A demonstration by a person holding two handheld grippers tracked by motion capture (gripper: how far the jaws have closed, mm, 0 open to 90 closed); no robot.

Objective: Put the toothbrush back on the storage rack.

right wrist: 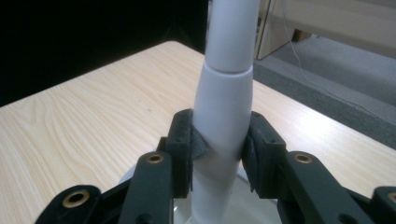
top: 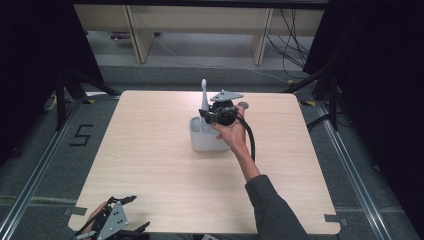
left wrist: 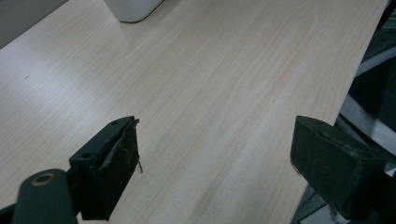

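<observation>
My right gripper (right wrist: 219, 149) is clamped on the white electric toothbrush (right wrist: 224, 107), upright so its base drops into the white holder cup (top: 207, 140) mid-table. Left gripper (left wrist: 215, 154) idles jaws apart at the near-left edge, clear of the work.

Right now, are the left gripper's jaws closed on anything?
No. In the left gripper view the left gripper has its jaws wide apart over the bare table, with nothing between them.
</observation>
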